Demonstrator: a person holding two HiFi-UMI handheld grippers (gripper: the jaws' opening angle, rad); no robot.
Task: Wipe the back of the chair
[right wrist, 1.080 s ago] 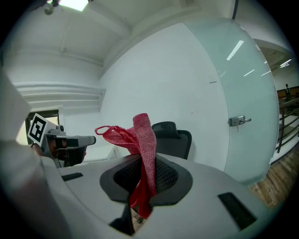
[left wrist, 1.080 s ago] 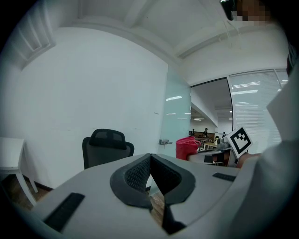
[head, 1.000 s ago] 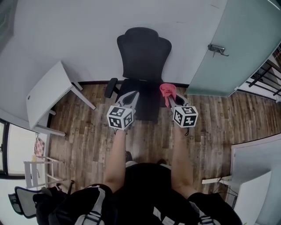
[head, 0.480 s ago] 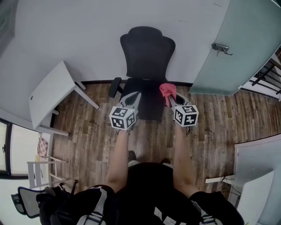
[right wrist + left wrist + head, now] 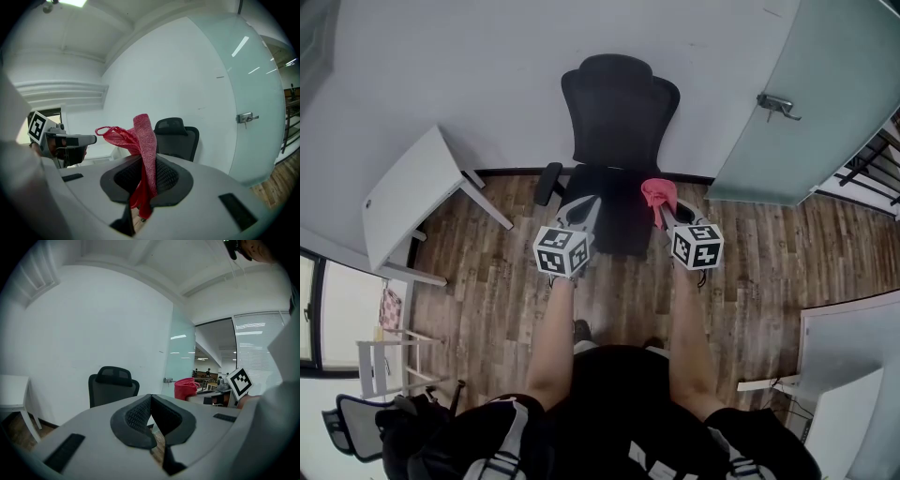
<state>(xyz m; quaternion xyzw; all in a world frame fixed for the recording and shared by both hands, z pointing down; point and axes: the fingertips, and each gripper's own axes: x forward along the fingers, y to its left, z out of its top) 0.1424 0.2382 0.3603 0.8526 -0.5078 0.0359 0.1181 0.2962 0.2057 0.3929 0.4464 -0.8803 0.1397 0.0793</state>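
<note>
Task's thing: the black mesh-backed office chair (image 5: 621, 105) stands against the white wall (image 5: 487, 66), its seat turned toward the person, well ahead of both grippers.

Wiping tool: a pink-red knitted cloth (image 5: 143, 137), bunched, most of it sticking up loose above the jaws.

Right gripper (image 5: 662, 212): jaws pinched on a narrow fold of the cloth, held up over the front edge of the seat, not touching the chair.

Left gripper (image 5: 151, 401): jaws pressed together with nothing between them, level with the right one, beside the seat.

Surroundings: a small white table (image 5: 401, 202) to the left, a frosted glass door (image 5: 787, 56) to the right, a wood-plank floor (image 5: 497, 300) underfoot.

Stage: judged an approach; no wiping contact shows yet.

Risk, cloth: only a thin fold is clamped, so rubbing drag on the mesh could pull it free or let the bare jaws scrape the back.

Risk, chair: an office chair likely swivels or rolls; pressure from one side could turn it away or knock it into the wall unless the empty gripper steadies it.

Risk, reach: the rear face sits near the wall, so it may go unwiped.
</note>
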